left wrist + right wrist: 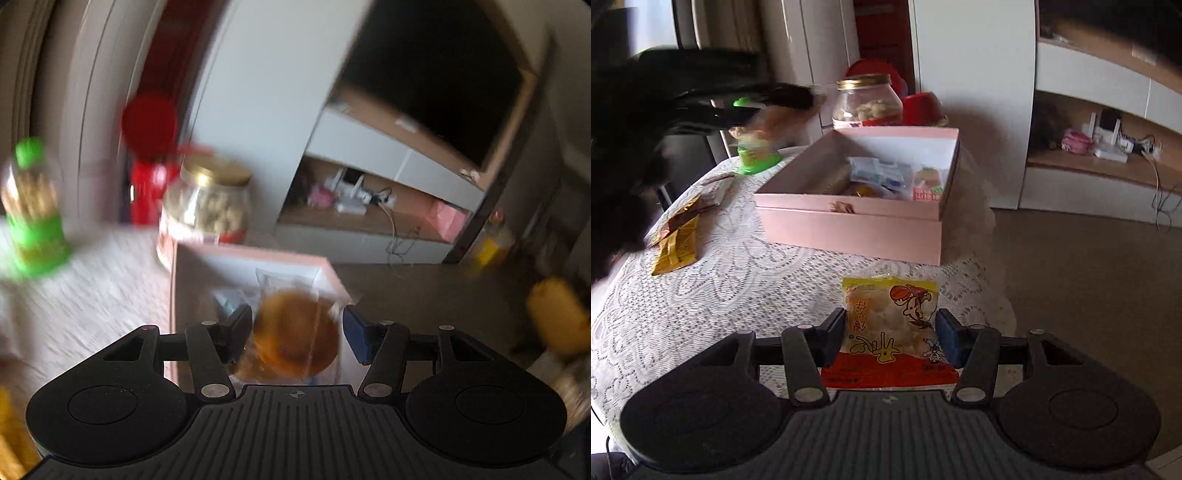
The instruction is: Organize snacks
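Two packets are mid-transfer: the left gripper (297, 334), spread around a brown pastry packet (295, 332) above the pink box (849, 225), may drop it outside, while the right gripper (891, 334) brackets a yellow snack packet (891, 325) near the box, grip unclear.

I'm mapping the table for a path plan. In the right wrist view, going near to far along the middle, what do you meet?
Right gripper → yellow snack packet between its jaws → lace tablecloth → pink box → glass jar with gold lid.

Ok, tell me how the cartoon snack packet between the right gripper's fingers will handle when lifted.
The cartoon snack packet looks like thin printed film over pale puffed pieces, so probably light and crushable. Its glossy wrapper may slip. The right gripper stands around its middle, so the ends will likely sag.
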